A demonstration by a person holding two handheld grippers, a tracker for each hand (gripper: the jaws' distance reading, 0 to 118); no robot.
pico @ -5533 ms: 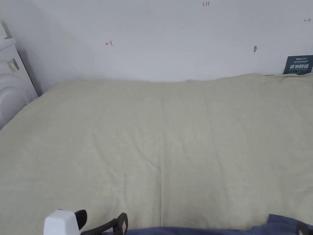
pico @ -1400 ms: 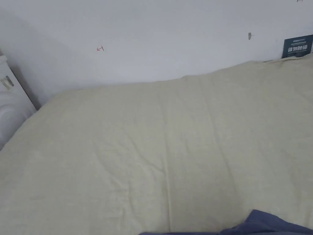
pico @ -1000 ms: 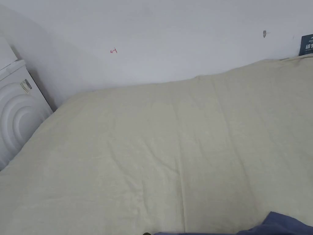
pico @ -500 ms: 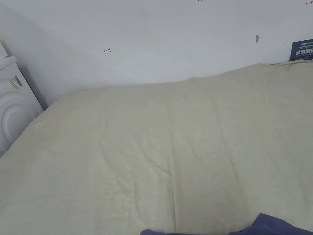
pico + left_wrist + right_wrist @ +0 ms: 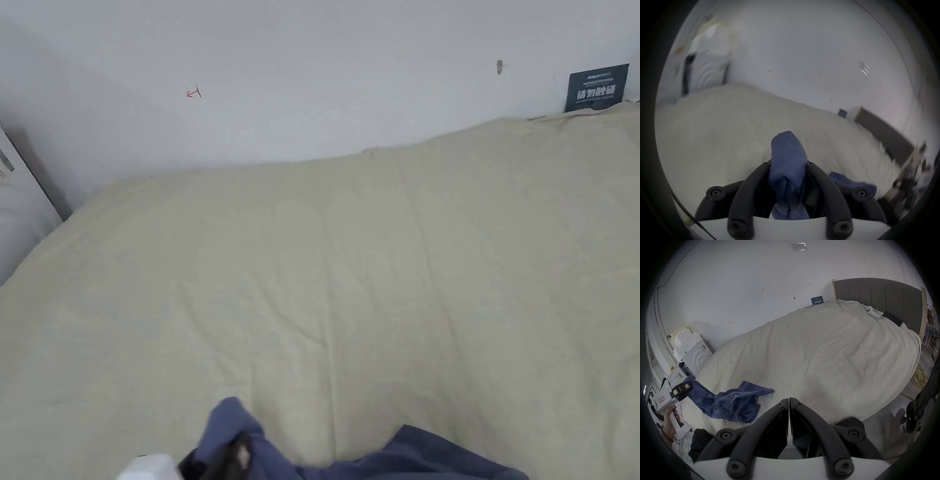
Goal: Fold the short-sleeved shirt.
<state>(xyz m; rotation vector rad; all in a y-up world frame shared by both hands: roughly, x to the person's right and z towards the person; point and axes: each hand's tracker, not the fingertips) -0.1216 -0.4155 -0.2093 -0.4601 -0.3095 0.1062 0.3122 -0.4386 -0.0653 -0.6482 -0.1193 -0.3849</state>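
My left gripper has both jaws clamped on a bunched fold of the blue short-sleeved shirt; cloth sticks out past the jaw tips and also fills the gap behind them. Left gripper view is motion-blurred, but the grip itself reads clearly

Seen from the right gripper view, the left gripper sits off the near-left corner of the bed, held by my left hand on its white handle. The pinched end of the shirt is lifted off the bed cover there, and the rest trails down to a crumpled heap lying on the cover at the near edge of the bed. One flat flap of the heap points toward the middle of the bed

In the head view the shirt is at the near edge of the bed, one raised lobe on the left with the left gripper under it, a lower fold to the right

My right gripper has its jaws brought together, only a thin slit between them, nothing in them. It hangs over the near edge of the bed, just beside the heap, not touching it

At the head of the bed: grey headboard, a white controller-like thing and a dark flat device on the cover. White washing machine at the foot of the bed, against the wall. Yellow cable coiled on the floor off the far side of the bed
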